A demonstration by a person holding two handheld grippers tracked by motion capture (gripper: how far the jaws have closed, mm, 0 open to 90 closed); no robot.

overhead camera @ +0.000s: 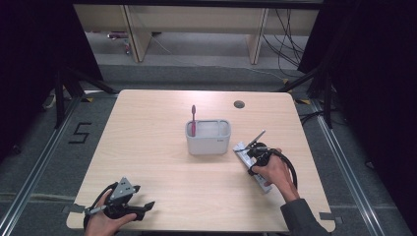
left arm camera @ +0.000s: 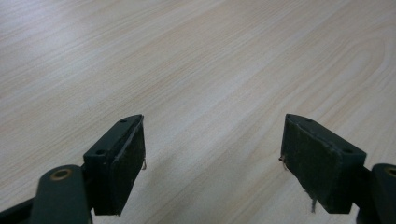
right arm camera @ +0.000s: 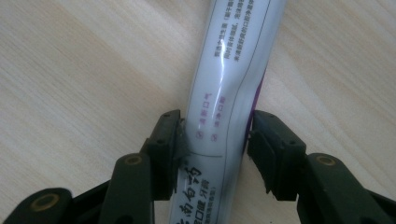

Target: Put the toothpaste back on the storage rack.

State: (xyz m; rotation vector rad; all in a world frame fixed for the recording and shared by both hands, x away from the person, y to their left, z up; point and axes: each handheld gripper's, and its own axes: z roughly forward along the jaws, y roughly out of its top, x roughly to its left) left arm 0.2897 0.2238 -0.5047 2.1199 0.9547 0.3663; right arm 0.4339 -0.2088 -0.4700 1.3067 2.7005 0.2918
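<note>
From the high view I see my right gripper [overhead camera: 254, 153] down on the toothpaste tube [overhead camera: 244, 151], which lies flat on the wooden table [overhead camera: 157, 162] just to the right of the grey holder [overhead camera: 208, 143]. A pink toothbrush [overhead camera: 193, 119] stands upright in the holder's left compartment. From up here my hand covers most of the tube, so I cannot judge the grip.

The right gripper view settles that: the white tube [right arm camera: 231, 88] with its printed Chinese text runs between my two black jaws, the left pad pressing its side and the right pad at its other edge, where a purple strip shows. The jaws are closed to about the tube's width, with the tube resting on the wood grain beneath.

My left gripper [overhead camera: 129, 206] sits at the near left corner of the table, well apart from the holder and the tube. The high view gives its place but not its opening. The left gripper view [left arm camera: 212, 154] shows its jaws spread wide with nothing between them, only bare tabletop ahead.
</note>
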